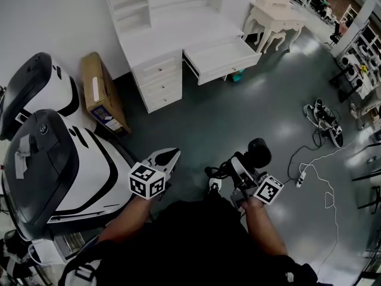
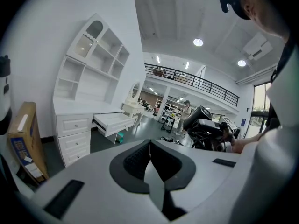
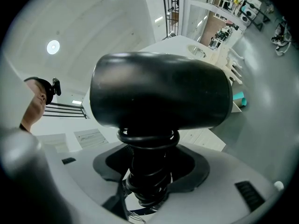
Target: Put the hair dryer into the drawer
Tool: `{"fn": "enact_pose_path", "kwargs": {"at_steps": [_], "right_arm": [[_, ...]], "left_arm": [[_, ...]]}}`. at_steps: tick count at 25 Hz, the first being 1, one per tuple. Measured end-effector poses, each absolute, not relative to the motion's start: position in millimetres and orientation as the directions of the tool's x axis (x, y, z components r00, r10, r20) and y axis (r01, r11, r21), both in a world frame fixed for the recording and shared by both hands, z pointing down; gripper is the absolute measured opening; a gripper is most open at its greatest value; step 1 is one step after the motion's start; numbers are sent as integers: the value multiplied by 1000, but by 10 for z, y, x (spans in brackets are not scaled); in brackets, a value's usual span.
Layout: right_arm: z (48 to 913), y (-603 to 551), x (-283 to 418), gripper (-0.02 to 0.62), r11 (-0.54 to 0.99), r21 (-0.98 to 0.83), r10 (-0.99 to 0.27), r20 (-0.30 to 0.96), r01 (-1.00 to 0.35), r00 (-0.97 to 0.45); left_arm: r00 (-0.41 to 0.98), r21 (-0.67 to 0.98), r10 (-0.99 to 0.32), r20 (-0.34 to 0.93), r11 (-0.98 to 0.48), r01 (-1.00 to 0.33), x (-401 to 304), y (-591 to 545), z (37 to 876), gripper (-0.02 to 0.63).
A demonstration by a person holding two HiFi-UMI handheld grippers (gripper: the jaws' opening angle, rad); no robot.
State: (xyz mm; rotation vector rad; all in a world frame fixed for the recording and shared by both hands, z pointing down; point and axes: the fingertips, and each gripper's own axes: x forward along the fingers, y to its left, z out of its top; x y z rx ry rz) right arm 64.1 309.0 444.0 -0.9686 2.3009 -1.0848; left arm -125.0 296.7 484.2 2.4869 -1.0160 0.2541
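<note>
A black hair dryer with its cord coiled round the handle is held in my right gripper, which is shut on that handle. Its barrel fills the right gripper view. My left gripper is shut with nothing in it, and its jaws meet at a seam. The white dresser stands ahead on the far side of the floor. Its top drawer is pulled open. That drawer also shows in the left gripper view, and the hair dryer appears at right there.
A brown cardboard box leans beside the dresser's small drawers. Two black-and-white machines stand at my left. A white cable with a power strip and a tangle of gear lie on the grey floor at right. A white table stands beyond the drawer.
</note>
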Motion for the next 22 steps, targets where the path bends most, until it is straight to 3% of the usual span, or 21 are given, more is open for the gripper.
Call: {"fn": "enact_pose_path", "kwargs": {"at_steps": [22], "right_arm": [[4536, 1515, 1889, 239, 508, -798, -598, -56, -324, -800]], "left_arm": [[625, 321, -708, 328, -539, -779, 217, 1627, 4690, 11]]}}
